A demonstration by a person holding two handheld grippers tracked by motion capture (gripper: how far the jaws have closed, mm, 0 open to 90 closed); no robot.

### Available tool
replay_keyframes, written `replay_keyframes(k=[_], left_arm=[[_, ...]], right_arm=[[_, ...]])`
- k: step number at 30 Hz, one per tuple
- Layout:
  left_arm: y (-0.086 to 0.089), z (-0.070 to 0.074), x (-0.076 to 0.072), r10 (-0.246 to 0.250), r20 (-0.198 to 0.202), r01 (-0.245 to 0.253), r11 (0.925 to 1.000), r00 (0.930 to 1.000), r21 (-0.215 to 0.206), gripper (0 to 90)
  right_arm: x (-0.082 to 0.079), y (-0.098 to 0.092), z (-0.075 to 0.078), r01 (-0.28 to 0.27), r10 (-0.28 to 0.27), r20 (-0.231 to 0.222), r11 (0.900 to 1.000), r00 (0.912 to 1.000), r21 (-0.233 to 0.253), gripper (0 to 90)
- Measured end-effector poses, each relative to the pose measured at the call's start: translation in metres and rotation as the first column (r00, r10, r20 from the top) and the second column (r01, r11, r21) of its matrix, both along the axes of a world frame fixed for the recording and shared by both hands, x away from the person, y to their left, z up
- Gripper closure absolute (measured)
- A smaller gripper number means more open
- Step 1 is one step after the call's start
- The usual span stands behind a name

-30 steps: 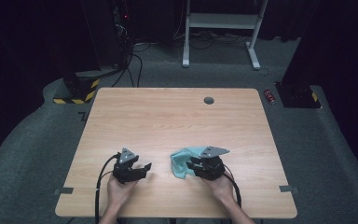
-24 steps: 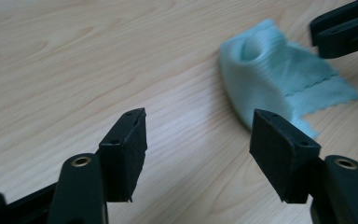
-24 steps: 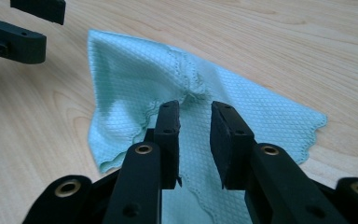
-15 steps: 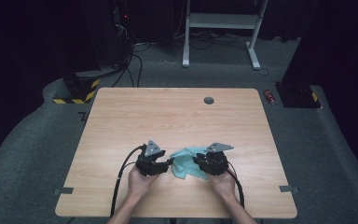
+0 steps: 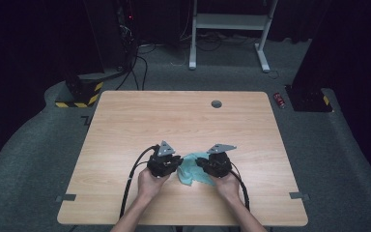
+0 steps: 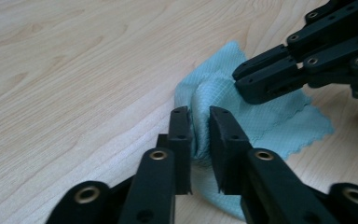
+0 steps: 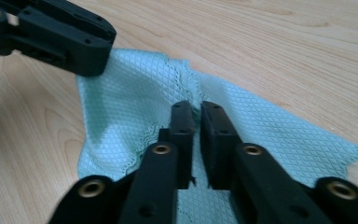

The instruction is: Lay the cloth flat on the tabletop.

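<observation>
Two claws pinch one teal cloth near the counter's front edge.

The left claw [image 6: 199, 135] is closed on a raised fold of the cloth [image 5: 192, 168]; the right claw [image 7: 198, 126] grips its scalloped edge. The cloth lies at 6 o'clock on the counter [image 5: 174, 121], whose wood is bare toward 12, 9 and 3 o'clock.

your cloth [image 5: 192, 169] lies on the table [image 5: 183, 121] near its front edge, between your two grippers: left gripper [image 5: 174, 165] at its left, right gripper [image 5: 202, 166] at its right. a round grommet [image 5: 216, 104] sits far behind them.
</observation>
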State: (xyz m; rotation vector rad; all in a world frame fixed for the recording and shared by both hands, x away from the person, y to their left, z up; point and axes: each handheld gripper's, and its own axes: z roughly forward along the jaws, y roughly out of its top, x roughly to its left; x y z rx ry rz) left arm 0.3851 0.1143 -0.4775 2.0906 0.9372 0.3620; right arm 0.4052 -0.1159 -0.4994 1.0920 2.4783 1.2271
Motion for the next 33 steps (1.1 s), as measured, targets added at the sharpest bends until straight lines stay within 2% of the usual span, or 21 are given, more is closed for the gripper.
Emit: replay_keyframes(k=[1, 7, 10, 13, 15, 19, 23, 28, 33], left_arm=[[0.0, 0.0, 0.0, 0.0, 0.0, 0.0, 1.0, 1.0, 0.003, 83.4], [0.0, 0.0, -0.001, -0.015, 0.01, 0.015, 0.9999, 0.9998, 0.006, 85.2], [0.001, 0.0, -0.002, -0.03, 0.019, 0.03, 0.9994, 0.9994, 0.015, 85.8], [0.001, -0.001, -0.002, -0.042, 0.029, 0.041, 0.9989, 0.9987, 0.021, 86.3], [0.001, -0.001, -0.002, -0.047, 0.035, 0.047, 0.9986, 0.9982, 0.025, 86.4], [0.002, -0.001, -0.003, -0.062, 0.042, 0.06, 0.9977, 0.9972, 0.029, 86.7], [0.003, -0.002, -0.002, -0.065, 0.037, 0.064, 0.9976, 0.9972, 0.027, 86.8], [0.006, -0.003, 0.0, -0.059, 0.028, 0.058, 0.9981, 0.9979, 0.022, 86.6], [0.006, -0.004, 0.0, -0.053, 0.033, 0.052, 0.9982, 0.9981, 0.03, 86.3]], right_arm=[[0.0, 0.0, 0.0, -0.011, 0.011, 0.01, 1.0, 0.9999, -0.002, 89.2], [0.0, -0.001, 0.001, -0.009, 0.009, 0.008, 1.0, 0.9999, 0.0, 89.0], [0.001, -0.004, 0.001, 0.022, -0.022, 0.002, 1.0, 0.9998, 0.019, 77.5], [0.004, -0.008, 0.001, 0.038, -0.038, -0.006, 0.999, 0.9993, 0.033, 72.9], [0.005, -0.008, 0.0, 0.031, -0.031, -0.016, 0.999, 0.9994, 0.04, 70.8], [0.009, -0.005, -0.004, 0.001, 0.001, -0.04, 0.999, 0.9992, 0.049, 71.6], [0.012, -0.002, -0.007, -0.048, 0.053, -0.074, 0.996, 0.9958, 0.071, 77.4], [0.011, -0.001, -0.007, -0.083, 0.089, -0.073, 0.993, 0.9934, 0.085, 74.1], [0.005, 0.002, -0.003, -0.135, 0.139, -0.04, 0.988, 0.9896, 0.08, 72.8]])
